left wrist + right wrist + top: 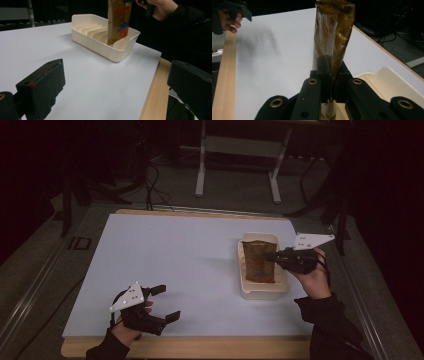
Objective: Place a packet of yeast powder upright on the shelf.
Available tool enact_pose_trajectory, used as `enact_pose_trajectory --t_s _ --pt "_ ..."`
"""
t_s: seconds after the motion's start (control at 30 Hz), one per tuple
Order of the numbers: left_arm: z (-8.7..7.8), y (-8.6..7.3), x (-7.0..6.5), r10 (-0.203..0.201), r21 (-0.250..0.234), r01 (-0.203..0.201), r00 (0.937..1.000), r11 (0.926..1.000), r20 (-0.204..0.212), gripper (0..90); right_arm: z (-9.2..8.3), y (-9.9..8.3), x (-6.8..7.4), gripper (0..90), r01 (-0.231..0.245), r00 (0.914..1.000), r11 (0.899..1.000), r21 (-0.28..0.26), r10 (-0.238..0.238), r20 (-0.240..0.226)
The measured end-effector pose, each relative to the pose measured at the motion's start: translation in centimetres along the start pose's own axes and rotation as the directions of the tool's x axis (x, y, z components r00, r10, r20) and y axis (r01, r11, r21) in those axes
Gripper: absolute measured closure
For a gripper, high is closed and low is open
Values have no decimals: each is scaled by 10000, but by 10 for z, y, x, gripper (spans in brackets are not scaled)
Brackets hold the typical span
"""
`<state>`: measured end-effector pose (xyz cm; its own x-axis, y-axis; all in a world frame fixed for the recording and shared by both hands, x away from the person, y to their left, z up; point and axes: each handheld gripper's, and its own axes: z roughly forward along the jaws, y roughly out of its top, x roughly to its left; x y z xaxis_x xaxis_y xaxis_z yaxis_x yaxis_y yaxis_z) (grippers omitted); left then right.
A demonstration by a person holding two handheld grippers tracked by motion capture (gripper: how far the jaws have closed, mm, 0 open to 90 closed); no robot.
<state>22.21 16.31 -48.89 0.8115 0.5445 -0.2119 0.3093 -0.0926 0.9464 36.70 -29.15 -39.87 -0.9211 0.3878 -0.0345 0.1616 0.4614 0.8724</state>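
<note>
1. Dark room all round, with metal frame legs on the floor behind; the light falls on the desk, whose white top and wooden front edge leave plenty of bare working space.
2. Toward the right side of the desk sits a cream tray with ribbed slots inside, apparently meant to keep flat things standing on edge.
3. In the tray stands a brown pouch, upright, its lower end down among the slots at the tray's near end. It probably stands only because it is held.
4. Right tongs are closed on the pouch's edge from the side, the jaws pinching the foil flat between them, which keeps it vertical while it is lowered into or lifted out of a slot; I cannot tell which.
5. Left tongs rest low near the front left corner, well apart from the tray, jaws wide apart and empty, likely parked out of the way.
</note>
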Motion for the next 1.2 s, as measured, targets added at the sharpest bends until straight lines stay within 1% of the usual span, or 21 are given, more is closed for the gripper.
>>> enact_pose_trajectory --t_s 0.13,0.2,0.23,0.3,0.37,0.4,0.47,0.53,0.63,0.67,0.7,0.77,0.83,0.87,1.0,1.03,1.07,1.1,1.13,1.17,1.2 --pt "0 0 -1 61 5 -61 10000 10000 1 21 3 -5 -2 861 -255 9996 9994 -215 252 -124" --pt "1 0 -1 101 63 -101 9999 9999 -3 20 3 -7 -2 861 -319 9994 9993 -218 315 -161" --pt "1 0 -1 99 62 -99 10000 9999 -6 20 5 -11 -1 861 -408 9990 9986 -327 401 -209" --pt "2 1 -1 117 64 -117 9999 9999 26 20 7 -13 -1 861 -474 9987 9983 -330 466 -229" --pt "3 3 -1 148 1 -148 9999 9999 80 20 11 -20 -1 860 -626 9977 9976 -300 617 -287" --pt "3 3 -1 148 1 -148 9999 9999 80 21 11 -20 -1 860 -626 9977 9976 -300 617 -287" --pt "3 2 -1 182 39 -182 9998 9998 34 21 14 -28 0 859 -755 9966 9966 -336 744 -350" --pt "4 1 -1 94 61 -94 9999 9999 48 20 14 -30 0 858 -833 9960 9959 -364 820 -352" --pt "4 0 0 69 87 -69 10000 9999 17 21 14 -36 0 855 -983 9946 9946 -343 970 -375" --pt "4 0 1 55 84 -55 10000 9999 12 21 15 -42 0 853 -1041 9939 9941 -297 1029 -394" --pt "4 0 1 50 78 -50 10000 10000 4 21 15 -42 0 853 -1041 9939 9941 -297 1029 -394" --pt "3 1 1 24 61 -24 10000 10000 -11 21 12 -46 -1 852 -1219 9920 9915 -455 1203 -378" --pt "3 1 1 8 39 -8 10000 10000 -13 21 11 -48 0 842 -1257 9916 9910 -466 1241 -372" --pt "3 1 1 4 43 -4 10000 10000 -15 20 10 -49 1 828 -1223 9922 9920 -309 1214 -294" --pt "4 0 1 43 98 -43 10000 9999 6 20 8 -49 2 807 -1345 9909 9908 -132 1343 -121" --pt "4 0 1 42 104 -43 10000 9999 28 21 7 -46 3 751 -1699 9854 9855 24 1699 44" --pt "4 0 2 20 77 -21 10000 10000 59 21 7 -46 3 751 -1699 9854 9855 24 1699 44" --pt "4 1 2 24 57 -25 9999 10000 118 20 6 -45 5 722 -1885 9820 9821 47 1884 154" --pt "4 1 2 16 53 -17 9999 10000 115 21 4 -40 8 642 -1954 9792 9806 115 1945 585" --pt "4 1 2 16 53 -17 9999 10000 115 21 4 -40 8 642 -1954 9792 9806 115 1945 585" --pt "5 1 2 62 64 -63 9999 10000 106 21 0 -35 9 580 -1955 9768 9807 23 1945 897"
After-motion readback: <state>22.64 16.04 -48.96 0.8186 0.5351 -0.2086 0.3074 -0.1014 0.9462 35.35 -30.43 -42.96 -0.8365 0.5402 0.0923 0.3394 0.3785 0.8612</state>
